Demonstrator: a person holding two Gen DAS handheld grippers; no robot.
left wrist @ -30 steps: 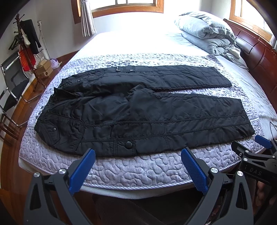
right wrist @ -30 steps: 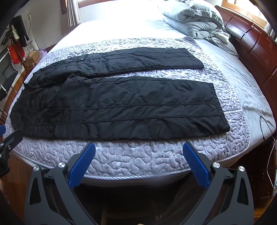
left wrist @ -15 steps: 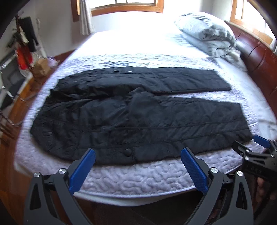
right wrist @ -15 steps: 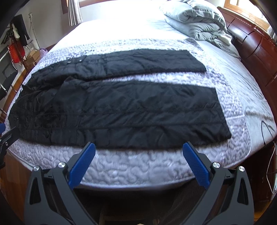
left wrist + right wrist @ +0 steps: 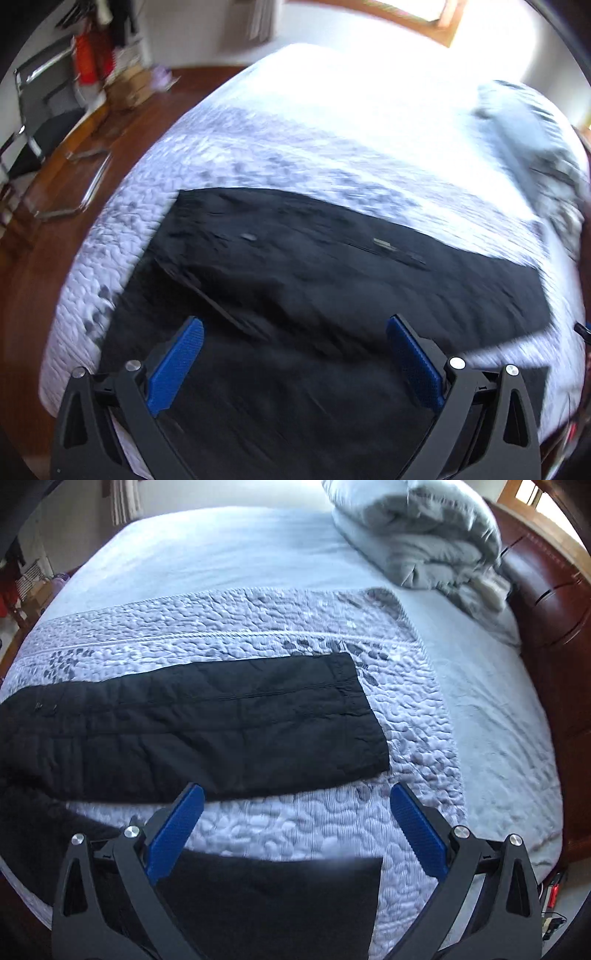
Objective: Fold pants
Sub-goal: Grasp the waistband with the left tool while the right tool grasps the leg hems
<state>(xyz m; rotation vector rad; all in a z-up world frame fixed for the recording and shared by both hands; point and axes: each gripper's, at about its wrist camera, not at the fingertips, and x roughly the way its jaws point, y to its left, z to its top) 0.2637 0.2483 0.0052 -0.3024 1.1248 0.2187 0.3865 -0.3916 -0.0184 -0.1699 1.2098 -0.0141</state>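
Black quilted pants [image 5: 295, 295] lie spread flat on a lilac quilted bedspread [image 5: 122, 251], waist to the left, legs to the right. The left wrist view is motion-blurred. My left gripper [image 5: 295, 363] hangs open over the waist and hip part, nothing between its blue pads. In the right wrist view the far leg [image 5: 207, 723] ends in a cuff at mid-frame, and the near leg's cuff [image 5: 280, 897] lies under the gripper. My right gripper [image 5: 297, 830] is open above the strip of bedspread [image 5: 406, 701] between the two legs.
A folded grey duvet [image 5: 417, 535] sits at the bed's far right by the dark wooden headboard [image 5: 546, 602]. Wooden floor [image 5: 44, 229], a metal-framed chair [image 5: 40, 122] and clutter lie left of the bed. A bright window [image 5: 424, 11] is behind.
Both grippers have moved forward from the bed's edge to over the pants. The left one swung left toward the waist, the right one advanced over the leg cuffs. Both stay open.
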